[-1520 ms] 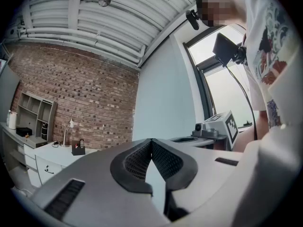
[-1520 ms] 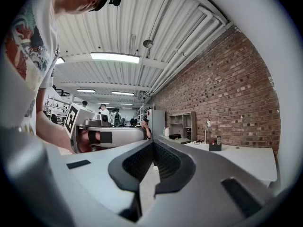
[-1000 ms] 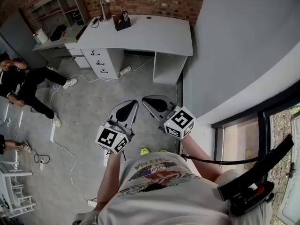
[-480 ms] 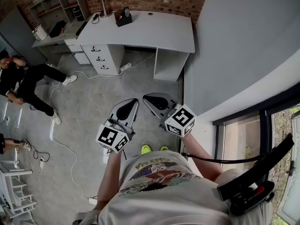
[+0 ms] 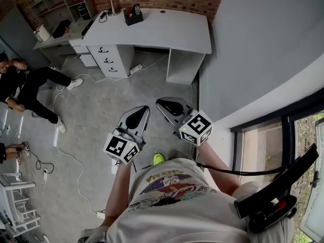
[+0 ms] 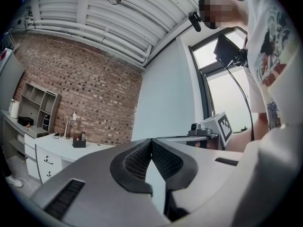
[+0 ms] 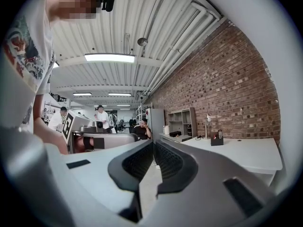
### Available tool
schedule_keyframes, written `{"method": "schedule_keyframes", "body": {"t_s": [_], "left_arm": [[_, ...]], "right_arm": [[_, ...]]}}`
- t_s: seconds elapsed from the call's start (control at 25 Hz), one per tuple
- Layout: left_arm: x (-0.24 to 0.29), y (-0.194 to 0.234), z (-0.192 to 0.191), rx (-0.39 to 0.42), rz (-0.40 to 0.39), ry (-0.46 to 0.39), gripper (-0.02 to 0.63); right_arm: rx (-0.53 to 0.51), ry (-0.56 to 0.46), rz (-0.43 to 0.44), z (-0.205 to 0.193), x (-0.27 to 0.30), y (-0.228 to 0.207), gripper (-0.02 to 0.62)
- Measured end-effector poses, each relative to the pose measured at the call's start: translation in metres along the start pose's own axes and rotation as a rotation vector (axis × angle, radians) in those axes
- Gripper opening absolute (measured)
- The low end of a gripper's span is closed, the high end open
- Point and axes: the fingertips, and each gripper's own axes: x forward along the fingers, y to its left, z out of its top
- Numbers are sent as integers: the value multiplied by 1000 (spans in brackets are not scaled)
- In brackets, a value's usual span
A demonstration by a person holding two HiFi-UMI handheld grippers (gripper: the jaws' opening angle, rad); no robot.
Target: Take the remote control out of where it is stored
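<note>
Approach stage: the left gripper (image 6: pixel 151 145) and the right gripper (image 7: pixel 153 146) are pointing level and side by side ahead of the person. The fingers of each are pressing together on nothing, probably because no grasp is called for at this range. The remote control (image 5: pixel 135 8) is standing upright in a black holder (image 5: pixel 132 19) on the white table (image 5: pixel 172 32), at about 12 o'clock in the head view, well apart from both grippers.
</note>
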Motion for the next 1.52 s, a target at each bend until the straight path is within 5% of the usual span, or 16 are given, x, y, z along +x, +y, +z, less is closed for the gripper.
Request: {"method": "schedule_keyframes", "body": {"t_s": [0.72, 1.52], "left_arm": [[43, 53, 6, 24, 84, 31, 3], [141, 146, 5, 29, 200, 42, 3]], "right_arm": [[-15, 36, 39, 0, 36, -63, 6], [0, 49, 142, 1, 99, -184, 6]]}}
